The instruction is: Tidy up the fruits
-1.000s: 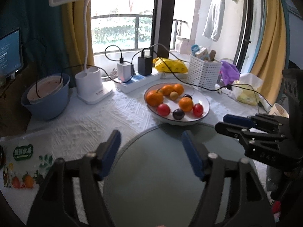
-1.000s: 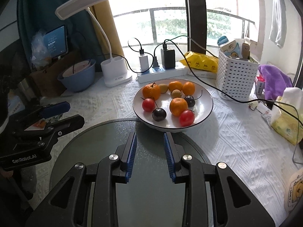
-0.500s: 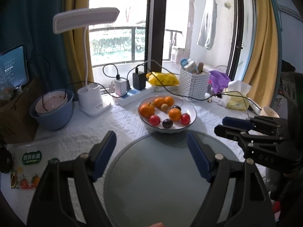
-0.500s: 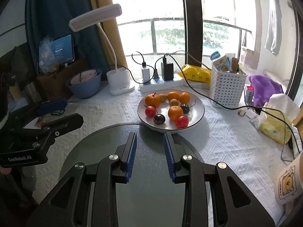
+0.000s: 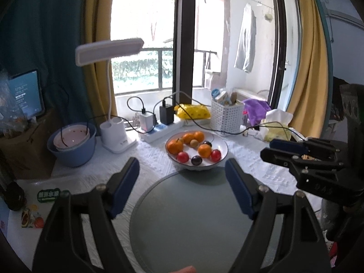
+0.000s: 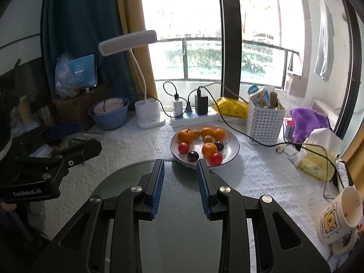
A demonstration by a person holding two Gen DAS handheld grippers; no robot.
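A white textured cloth (image 6: 127, 150) covered the table by a bright balcony window (image 6: 202, 45), hung with yellow and teal curtains; a round grey glass plate (image 5: 193, 216) lay on the near side of it. Behind stood a white desk lamp (image 6: 145, 111), a blue basin (image 5: 72, 147), a power strip (image 6: 193, 117) with chargers, a white perforated basket (image 6: 265, 122) and, in the right wrist view, a mug (image 6: 339, 216) printed with a cartoon bear. The only clear writing was "GenRobot.AI" on the left gripper's (image 5: 182, 177) body — a green label on a leaflet (image 5: 49, 195) was too small to read. The white fruit bowl (image 5: 221, 157), holding oranges, red and dark fruits, sat just beyond the grey plate, ahead of both sets of jaws and apart from them. The left gripper's jaws had just been opening and stood wide with nothing between them; the right gripper (image 6: 179, 170) was at its narrowest — also empty.
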